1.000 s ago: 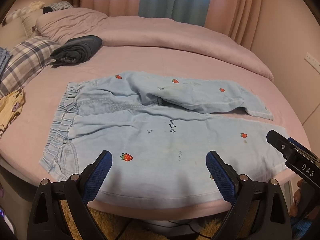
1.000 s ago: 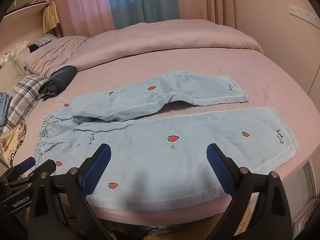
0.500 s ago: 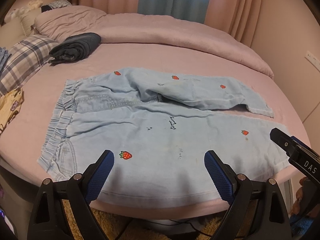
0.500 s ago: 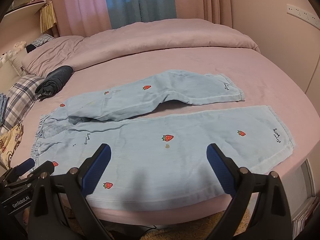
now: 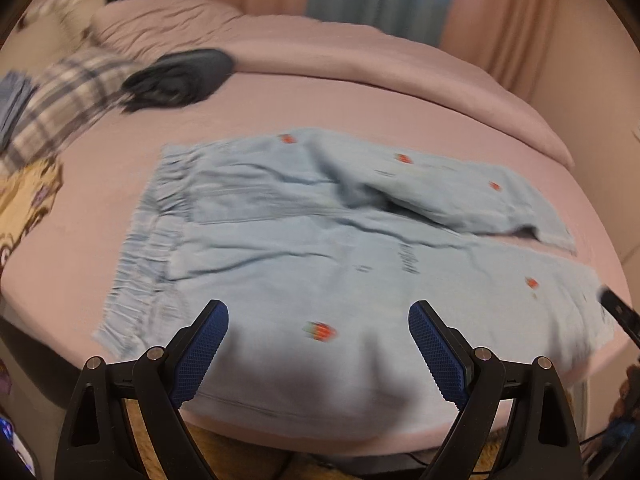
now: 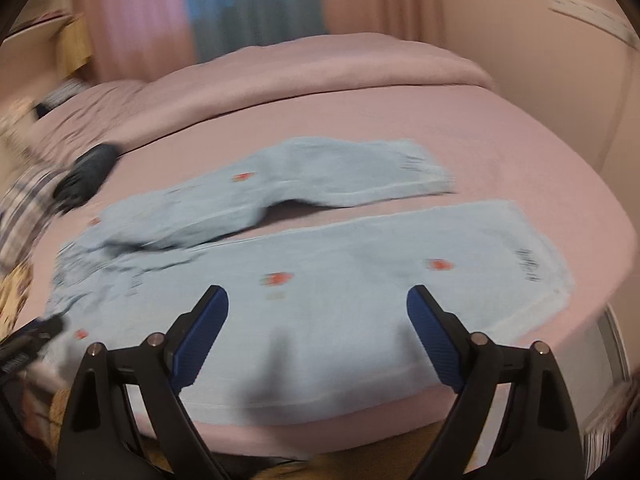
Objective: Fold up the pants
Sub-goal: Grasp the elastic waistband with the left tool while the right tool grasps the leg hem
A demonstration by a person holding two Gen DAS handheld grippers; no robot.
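Light blue pants with strawberry prints (image 5: 320, 240) lie spread flat on the pink bed, waistband to the left, legs to the right. They also show in the right wrist view (image 6: 340, 280), the far leg bent and apart from the near one. My left gripper (image 5: 318, 352) is open and empty above the near edge by the waist. My right gripper (image 6: 317, 336) is open and empty above the near leg. Each gripper shows at the edge of the other's view. Both views are motion-blurred.
A folded dark garment (image 5: 180, 76) and plaid pillows (image 5: 68, 96) lie at the back left. A pink duvet (image 5: 360, 52) runs along the far side. The bed edge (image 5: 320, 428) is just below my grippers. A wall stands at the right.
Both grippers have moved forward and lower over the pants, with the views now blurred by motion. Both stay open and empty. The pants have not moved.
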